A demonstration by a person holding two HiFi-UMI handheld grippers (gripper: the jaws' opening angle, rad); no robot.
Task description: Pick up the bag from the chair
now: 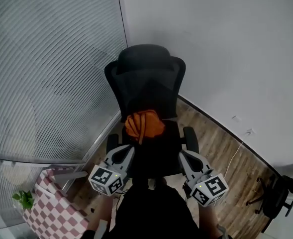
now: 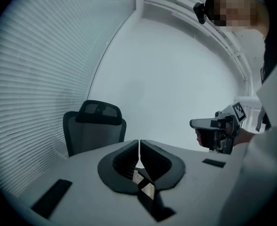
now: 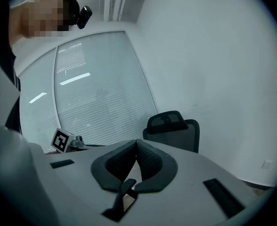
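An orange bag lies crumpled at the back of the seat of a black office chair in a corner. In the head view my left gripper and right gripper hover side by side just short of the seat's front edge, both below the bag and apart from it. Both are shut, jaws pressed together with nothing between them. The left gripper view shows the chair's back and the right gripper. The right gripper view shows the chair. Neither gripper view shows the bag.
A glass wall with blinds runs along the left and a white wall along the right, meeting behind the chair. A pink checkered seat and a small green plant stand at lower left. Another chair's base stands on the wooden floor at right.
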